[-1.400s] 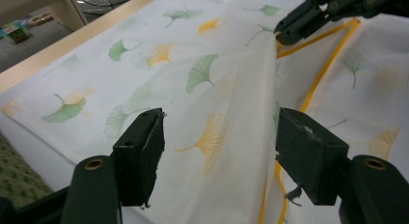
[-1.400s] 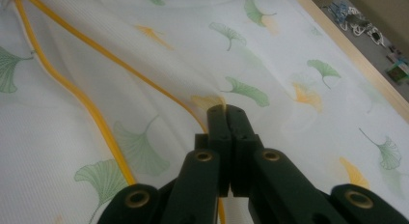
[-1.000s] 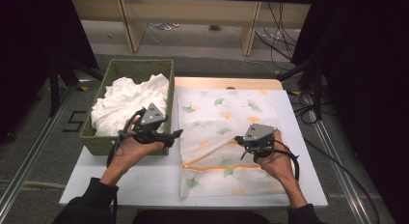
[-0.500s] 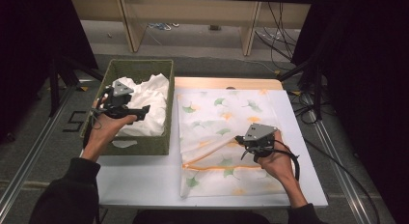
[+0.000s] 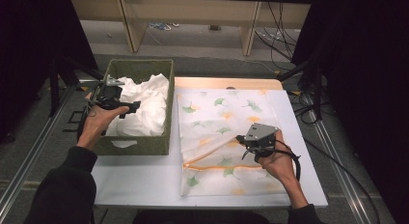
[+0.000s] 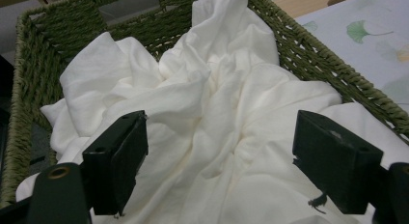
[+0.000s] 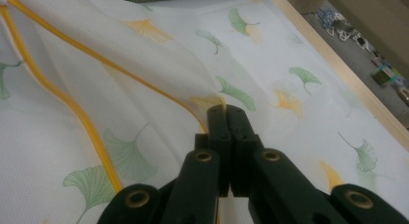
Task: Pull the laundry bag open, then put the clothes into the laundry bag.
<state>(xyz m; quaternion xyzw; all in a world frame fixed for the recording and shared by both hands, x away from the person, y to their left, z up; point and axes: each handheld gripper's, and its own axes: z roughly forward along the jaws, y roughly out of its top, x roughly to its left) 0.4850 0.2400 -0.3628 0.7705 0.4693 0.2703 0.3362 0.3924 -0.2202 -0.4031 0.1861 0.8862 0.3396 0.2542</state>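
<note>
A green woven basket at the table's left holds a crumpled white cloth. My left gripper hovers over the basket's left side, pointing right across the cloth. Its jaws have just been opening and stand wide apart, with the cloth lying beyond them and the pads not pressing on it. A white mesh bag with a leaf print lies flat to the right of the basket. My right gripper is shut on the bag's orange-trimmed edge, lifting it a little, pinched at the jaw tips.
The white tabletop shows bare in front of the basket. A wooden strip runs along the far edge. Cables trail from the right gripper off the table's right side. A metal rail runs along the left.
My left hand has moved from the basket's near right corner to the left and farther back over the cloth, and its jaws stand wider. The right gripper and the bag have kept still.
</note>
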